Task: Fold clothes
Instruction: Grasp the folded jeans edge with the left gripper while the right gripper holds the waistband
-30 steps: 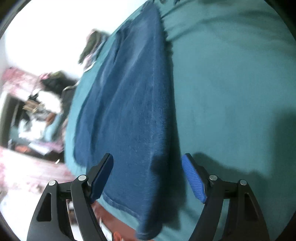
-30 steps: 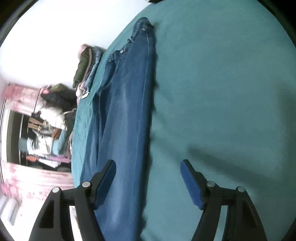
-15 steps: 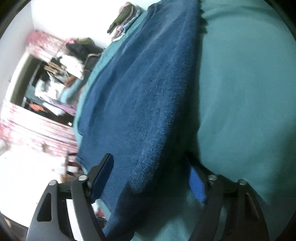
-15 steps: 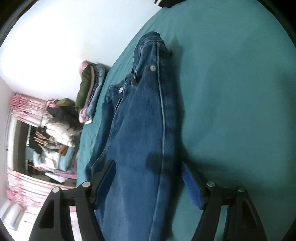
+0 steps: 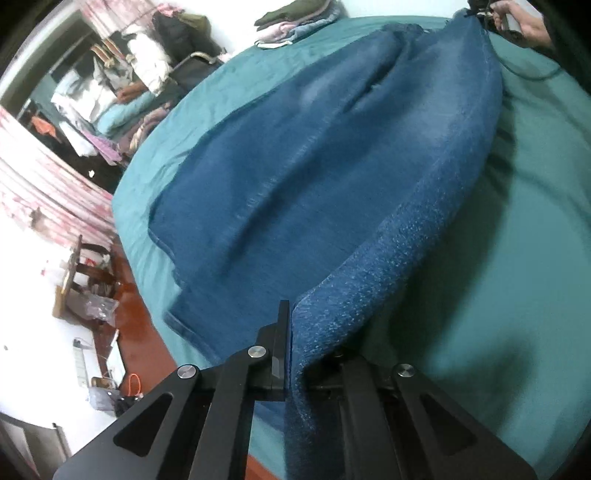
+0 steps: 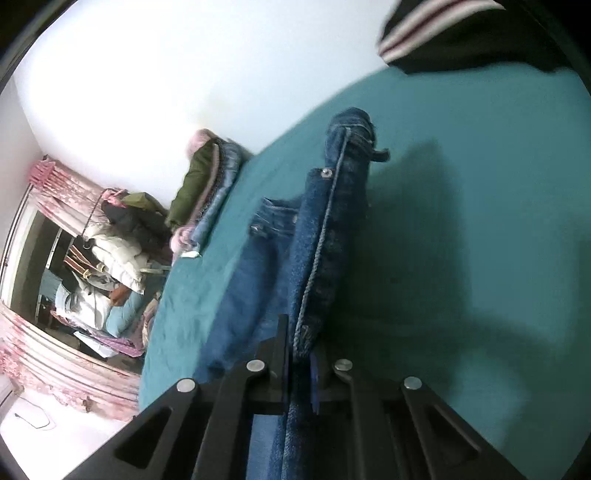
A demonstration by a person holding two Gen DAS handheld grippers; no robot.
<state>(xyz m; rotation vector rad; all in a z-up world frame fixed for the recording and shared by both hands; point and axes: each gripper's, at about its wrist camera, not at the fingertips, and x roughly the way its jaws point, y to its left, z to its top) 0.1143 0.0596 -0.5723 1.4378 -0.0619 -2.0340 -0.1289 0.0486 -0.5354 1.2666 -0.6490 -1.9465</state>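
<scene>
A cluttered bedroom: at the left a pink curtain [image 5: 55,206] and a rack heaped with coats and bedding [image 5: 122,74], then a bed [image 5: 517,240] under a teal sheet filling most of both views. A stack of folded clothes [image 6: 207,192] sits at the bed's far edge, against the pale wall. Lengthwise along the left half of the bed lie the jeans [image 5: 295,166], hem end near the foot and waistband toward the far end. The left gripper [image 5: 291,347] a second ago hung over the denim with its fingers wide apart; they have just been closing and now stand pressed together on the near hem edge, a ridge of cloth rising from the sheet into the pinch. The right gripper [image 6: 299,354] has done the same at the waistband end, its fingers just closed and pinching the seam side of the jeans [image 6: 325,240] below a rivet, that edge lifted clear of the bed. In the left view's far right corner a hand [image 5: 524,22] shows at the taut far end. I judge both ends of the long side are now secured, so the fold across can begin. A dark striped garment [image 6: 443,29] lies at the bed's far right corner.
</scene>
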